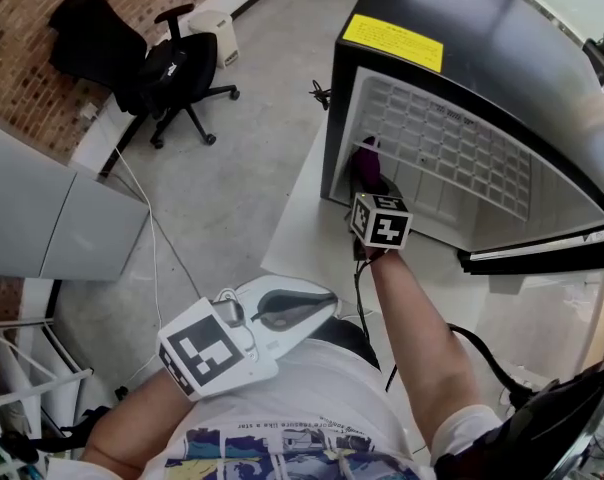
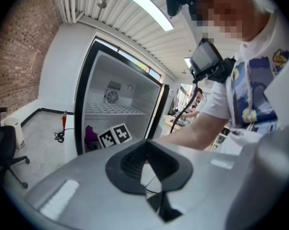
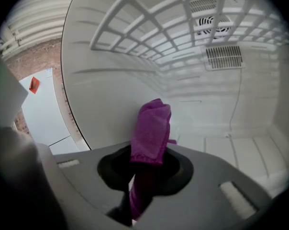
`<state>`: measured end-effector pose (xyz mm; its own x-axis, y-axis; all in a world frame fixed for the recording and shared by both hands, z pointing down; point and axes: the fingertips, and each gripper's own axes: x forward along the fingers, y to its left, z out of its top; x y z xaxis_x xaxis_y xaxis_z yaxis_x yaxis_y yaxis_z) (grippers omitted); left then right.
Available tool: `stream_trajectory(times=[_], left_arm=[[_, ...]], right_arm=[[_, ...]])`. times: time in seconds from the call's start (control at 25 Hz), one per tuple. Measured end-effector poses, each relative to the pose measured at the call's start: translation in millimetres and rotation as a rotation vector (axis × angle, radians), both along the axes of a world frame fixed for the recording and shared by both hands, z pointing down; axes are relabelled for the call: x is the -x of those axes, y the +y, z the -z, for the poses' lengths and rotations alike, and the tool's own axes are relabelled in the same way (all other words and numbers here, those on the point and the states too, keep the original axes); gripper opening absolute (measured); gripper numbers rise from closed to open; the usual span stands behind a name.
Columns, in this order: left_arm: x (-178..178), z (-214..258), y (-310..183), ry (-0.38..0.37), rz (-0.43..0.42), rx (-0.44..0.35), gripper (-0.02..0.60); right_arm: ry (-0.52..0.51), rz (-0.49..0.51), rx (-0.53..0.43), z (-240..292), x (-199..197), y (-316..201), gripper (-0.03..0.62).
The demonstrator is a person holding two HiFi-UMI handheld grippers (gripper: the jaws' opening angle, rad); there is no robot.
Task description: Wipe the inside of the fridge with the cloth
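A black mini fridge (image 1: 462, 58) stands open with a white inside and a wire shelf (image 1: 452, 143). My right gripper (image 1: 368, 180) reaches into its lower left corner, shut on a purple cloth (image 1: 366, 160). In the right gripper view the cloth (image 3: 151, 128) sticks up from the right gripper (image 3: 144, 169), close to the fridge's left wall (image 3: 106, 90) and below the wire shelf (image 3: 149, 28). My left gripper (image 1: 317, 308) is held back near my body, shut and holding nothing. The left gripper view looks over the left gripper (image 2: 147, 162) at the fridge (image 2: 87, 90) and the cloth (image 2: 91, 135).
The fridge door (image 1: 542, 253) hangs open at the right. The fridge sits on a white platform (image 1: 302, 218). A black office chair (image 1: 172, 73), a small white box (image 1: 217, 33) and a floor cable (image 1: 319, 93) lie to the left. Grey cabinets (image 1: 52, 218) stand at the far left.
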<state>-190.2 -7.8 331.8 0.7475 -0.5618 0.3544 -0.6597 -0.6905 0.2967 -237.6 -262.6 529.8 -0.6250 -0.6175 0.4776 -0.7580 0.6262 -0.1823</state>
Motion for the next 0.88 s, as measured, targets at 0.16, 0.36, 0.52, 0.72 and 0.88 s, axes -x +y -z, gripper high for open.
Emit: stream_trajectory(times=[0.16,0.36,0.52,0.72,0.88], left_arm=[[-12,2,2,0.018,-0.050,-0.006,0.005],[-26,5,1,0.044,-0.122,-0.015,0.005],[-45,-1,-1,0.041,-0.191,-0.021,0.005],[-69,-3,-1,0.046,-0.289,-0.026,0.005],[-75,-3,-2,0.041,-0.314,-0.024,0.005]], right_arm=[[-0.007,-0.054,-0.056,21,-33,3,0.057],[0.032,-0.166,-0.123,39,-110,4,0.057],[0.097,-0.253,-0.152,39,-174,2,0.057],[0.183,-0.370,-0.166,38,-244,5,0.057],[0.276,-0.385,-0.144,21,-261,9,0.057]])
